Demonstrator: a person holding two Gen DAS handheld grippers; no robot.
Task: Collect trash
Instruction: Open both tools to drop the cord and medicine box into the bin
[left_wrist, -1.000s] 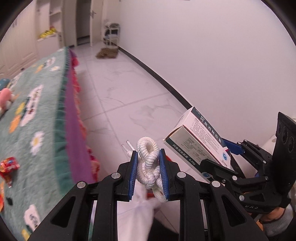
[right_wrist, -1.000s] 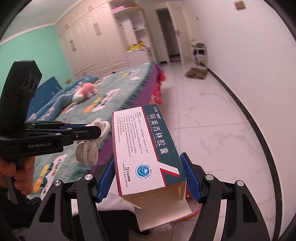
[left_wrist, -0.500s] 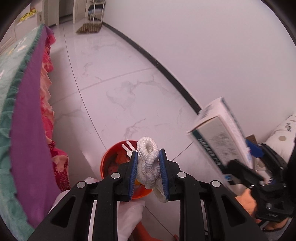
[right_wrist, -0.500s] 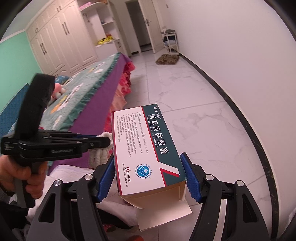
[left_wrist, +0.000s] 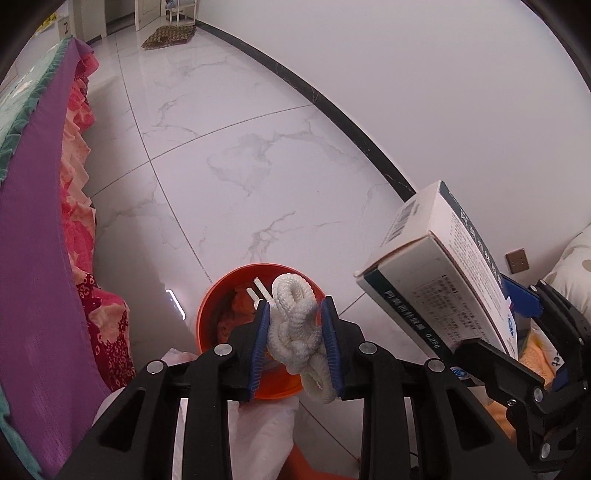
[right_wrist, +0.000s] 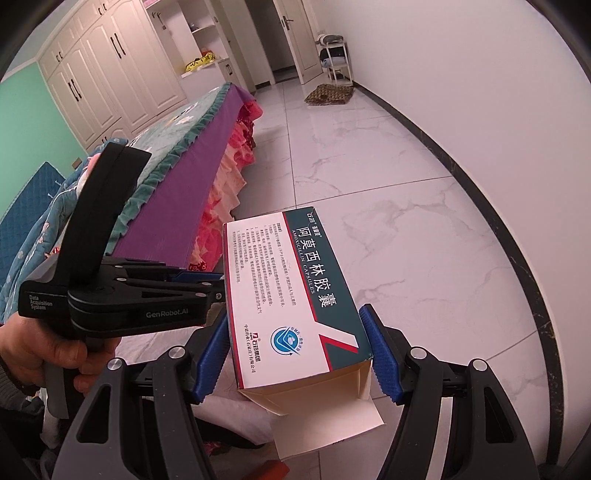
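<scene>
Over the orange bin (left_wrist: 255, 328) now, we start releasing.
Our left gripper (left_wrist: 295, 343) loosens around the rope (left_wrist: 295, 328); the right gripper (right_wrist: 295, 354), beside the bin, clamps the medicine box (right_wrist: 291, 291).

i can't see the bin's (left_wrist: 207, 314) near rim behind the rope (left_wrist: 295, 325); the box's (right_wrist: 295, 295) small print is unreadable.

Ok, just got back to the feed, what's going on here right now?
A person is clearing trash with a pair of tongs in each hand. The left tongs hang over the orange bin on the floor, and their jaws are opening around a knotted white rope that sits between the pads. The right tongs grip an amoxicillin box by its sides, with its end flap open, held off to the side of the bin.
</scene>
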